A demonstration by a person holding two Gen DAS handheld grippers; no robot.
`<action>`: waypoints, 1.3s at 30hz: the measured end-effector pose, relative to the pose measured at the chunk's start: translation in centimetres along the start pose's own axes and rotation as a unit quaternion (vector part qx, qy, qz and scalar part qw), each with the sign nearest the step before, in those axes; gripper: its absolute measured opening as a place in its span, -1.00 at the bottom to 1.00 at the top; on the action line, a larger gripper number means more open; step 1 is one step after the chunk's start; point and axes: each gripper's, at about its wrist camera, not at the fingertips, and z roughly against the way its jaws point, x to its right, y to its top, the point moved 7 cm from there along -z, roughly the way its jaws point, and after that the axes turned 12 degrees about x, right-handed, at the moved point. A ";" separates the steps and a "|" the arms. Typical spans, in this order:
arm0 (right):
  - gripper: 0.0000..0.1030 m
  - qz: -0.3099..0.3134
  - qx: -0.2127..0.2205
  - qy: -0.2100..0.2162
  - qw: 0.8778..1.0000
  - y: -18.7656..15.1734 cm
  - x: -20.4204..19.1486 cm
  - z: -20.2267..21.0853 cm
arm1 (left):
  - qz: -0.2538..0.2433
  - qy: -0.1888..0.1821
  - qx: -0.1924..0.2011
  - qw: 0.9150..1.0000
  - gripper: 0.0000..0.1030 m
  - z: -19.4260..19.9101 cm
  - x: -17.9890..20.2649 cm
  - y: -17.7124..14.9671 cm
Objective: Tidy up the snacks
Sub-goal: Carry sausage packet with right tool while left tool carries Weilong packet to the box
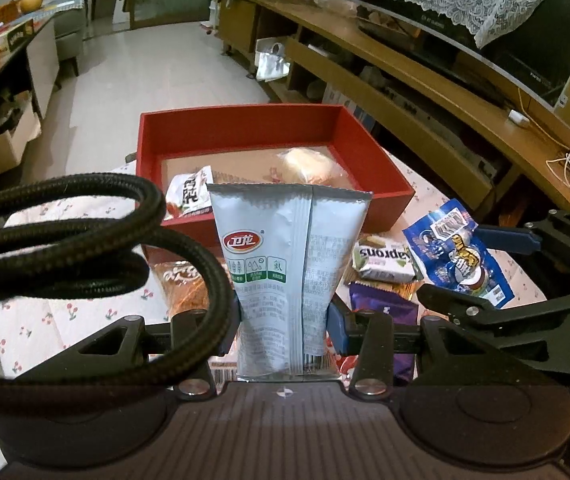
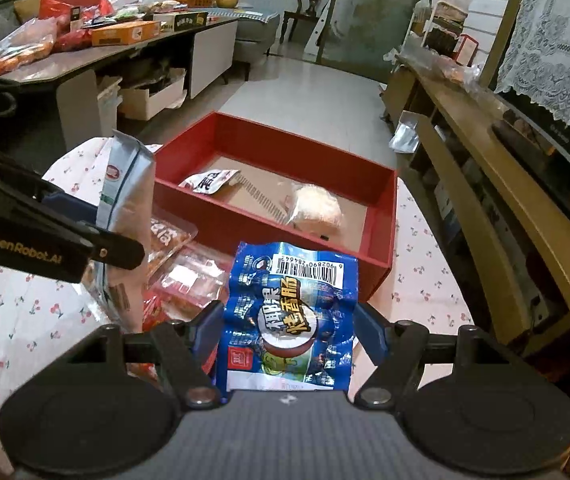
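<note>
My left gripper is shut on a pale blue snack bag, held upright in front of the red box. The same bag shows at the left of the right wrist view. My right gripper is shut on a blue sausage packet, also seen in the left wrist view. The red box holds a white sachet and a wrapped bun.
Loose snacks lie on the cherry-print tablecloth: a Kaprons wafer pack, a purple pack, an orange bag. A black cable loops at left. A wooden TV stand runs along the right.
</note>
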 end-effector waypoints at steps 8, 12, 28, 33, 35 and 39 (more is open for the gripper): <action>0.89 -0.003 0.011 -0.009 1.000 1.2 0.9 -0.9 | 0.002 -0.002 0.010 1.000 0.03 -1.0 0.3 1.6; 0.89 -0.005 0.019 -0.014 1.000 2.5 1.6 -1.8 | 0.007 -0.003 0.017 1.000 0.03 -1.7 0.4 2.8; 0.89 -0.013 0.019 -0.031 0.999 7.2 4.2 -9.1 | 0.033 0.026 0.033 0.999 0.03 -6.9 -1.9 8.0; 0.89 -0.004 0.008 -0.038 0.999 7.4 4.5 -11.9 | 0.035 0.035 0.024 0.998 0.03 -9.1 -2.5 8.4; 0.89 -0.002 0.002 -0.039 0.999 7.3 4.7 -13.0 | 0.037 0.036 0.020 0.998 -0.03 -9.8 -2.6 8.5; 0.89 0.003 -0.008 -0.040 0.999 6.9 4.8 -14.8 | 0.039 0.042 0.008 0.998 -0.03 -11.1 -2.9 8.2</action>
